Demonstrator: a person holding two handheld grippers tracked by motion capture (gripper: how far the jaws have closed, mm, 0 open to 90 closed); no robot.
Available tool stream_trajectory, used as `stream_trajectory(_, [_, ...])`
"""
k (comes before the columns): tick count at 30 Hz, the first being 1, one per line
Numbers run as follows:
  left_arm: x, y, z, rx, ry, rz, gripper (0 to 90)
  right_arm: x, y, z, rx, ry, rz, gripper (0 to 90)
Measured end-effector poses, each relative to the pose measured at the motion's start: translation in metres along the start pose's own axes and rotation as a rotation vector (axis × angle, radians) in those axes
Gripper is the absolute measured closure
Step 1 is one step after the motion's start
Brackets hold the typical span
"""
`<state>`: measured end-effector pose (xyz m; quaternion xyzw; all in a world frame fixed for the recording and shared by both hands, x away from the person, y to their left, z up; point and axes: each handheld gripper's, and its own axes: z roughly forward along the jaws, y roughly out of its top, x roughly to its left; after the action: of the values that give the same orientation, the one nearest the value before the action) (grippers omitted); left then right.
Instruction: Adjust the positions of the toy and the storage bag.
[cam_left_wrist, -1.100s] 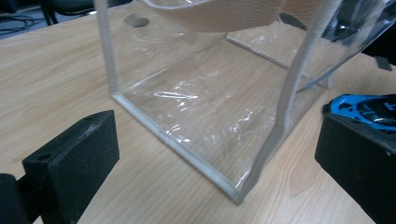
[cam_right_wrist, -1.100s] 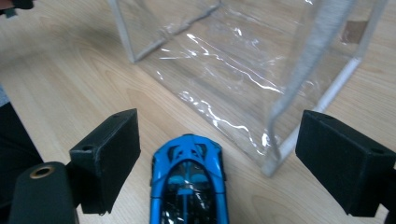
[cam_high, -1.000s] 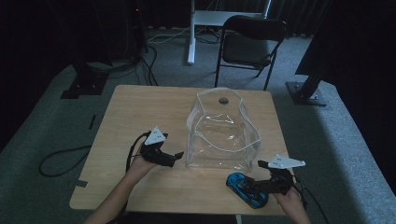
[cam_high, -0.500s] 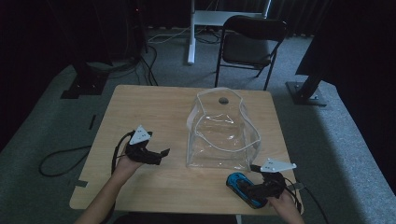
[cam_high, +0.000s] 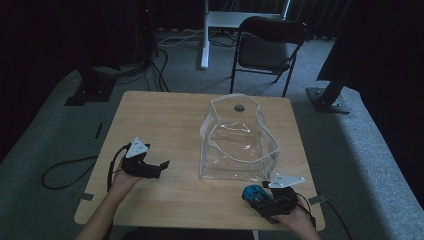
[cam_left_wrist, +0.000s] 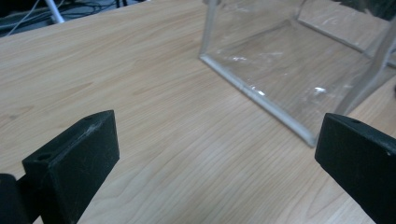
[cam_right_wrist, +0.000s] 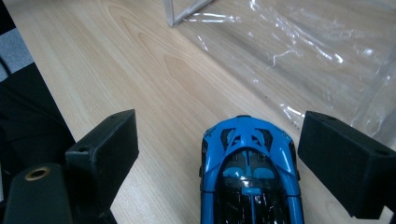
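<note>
Both grippers have drawn back toward the person; left gripper (cam_high: 159, 165) gapes over bare table (cam_high: 165, 120); right gripper (cam_right_wrist: 219, 158) gapes around the car (cam_right_wrist: 250, 175), beside the bag (cam_high: 235, 145).

Pretty dim room overall, with dark curtains along the top of the frame. Grey carpet floor (cam_high: 45, 130) everywhere. A light wooden desk (cam_high: 160, 120) sits mid-frame. Behind it, upper right of centre, a black folding chair (cam_high: 267, 42), next to a white table leg (cam_high: 204, 35). Black stand bases (cam_high: 90, 92) at upper left and right, and cables (cam_high: 60, 170) snake across the carpet at left.
</note>
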<state>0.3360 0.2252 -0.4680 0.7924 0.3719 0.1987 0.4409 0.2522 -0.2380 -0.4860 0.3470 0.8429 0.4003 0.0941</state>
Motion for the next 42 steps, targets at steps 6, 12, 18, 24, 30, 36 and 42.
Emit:
stream_trajectory(6, [0.007, -0.01, -0.006, 0.013, 0.023, -0.013, 0.3, -0.001, -0.003, 0.005, 0.011, -0.031, -0.012, 11.5])
stream_trajectory(12, [0.016, -0.023, -0.013, 0.02, 0.047, -0.046, 0.3, -0.002, -0.005, 0.01, 0.04, -0.061, -0.019, 11.6])
stream_trajectory(18, [0.026, -0.036, -0.02, 0.033, 0.088, -0.081, 0.3, -0.004, -0.009, 0.015, 0.094, -0.084, -0.021, 11.7])
stream_trajectory(24, [0.031, -0.048, -0.024, 0.053, 0.125, -0.099, 0.3, -0.007, -0.014, 0.019, 0.139, -0.106, -0.018, 11.8])
stream_trajectory(30, [0.036, -0.063, -0.029, 0.083, 0.165, -0.118, 0.3, -0.008, -0.018, 0.021, 0.167, -0.118, -0.025, 11.8])
stream_trajectory(36, [0.044, -0.075, -0.034, 0.133, 0.22, -0.172, 0.3, -0.01, -0.018, 0.022, 0.178, -0.12, -0.018, 11.8])
stream_trajectory(42, [0.054, -0.089, -0.038, 0.181, 0.299, -0.236, 0.3, -0.01, -0.02, 0.024, 0.186, -0.128, -0.017, 11.8])
